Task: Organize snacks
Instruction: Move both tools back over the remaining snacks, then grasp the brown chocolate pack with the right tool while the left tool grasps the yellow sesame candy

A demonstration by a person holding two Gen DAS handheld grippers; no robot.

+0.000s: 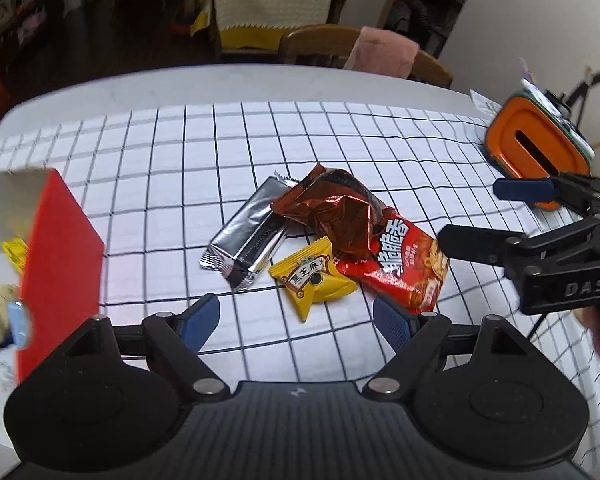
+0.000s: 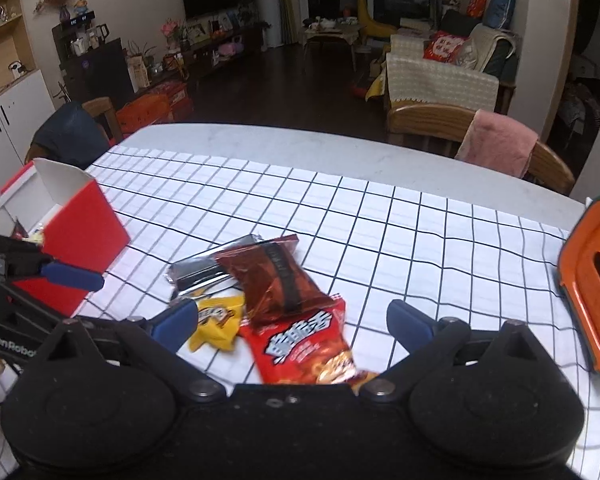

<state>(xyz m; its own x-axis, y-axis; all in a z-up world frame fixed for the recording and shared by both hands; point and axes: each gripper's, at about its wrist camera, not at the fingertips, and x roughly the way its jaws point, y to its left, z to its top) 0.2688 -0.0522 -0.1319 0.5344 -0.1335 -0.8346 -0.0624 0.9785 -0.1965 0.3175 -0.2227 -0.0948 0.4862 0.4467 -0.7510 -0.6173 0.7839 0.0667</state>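
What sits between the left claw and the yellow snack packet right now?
Nothing visible. The left claw is open, with only bare checked cloth between it and the yellow packet. The red packet lies against the yellow one's right side.

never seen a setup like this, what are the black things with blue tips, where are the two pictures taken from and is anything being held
They are hand-held tongs, one per hand, each carrying a camera looking along its two blue-tipped fingers. One picture is from the left tongs, the other from the right tongs; each also sees the other pair at its edge. Both stand open and hold nothing. On the checked cloth lie four snacks in a heap: a silver packet, a brown foil packet, a small yellow packet and a red packet. A red box with snacks inside stands to the left, an orange-lidded container to the right.
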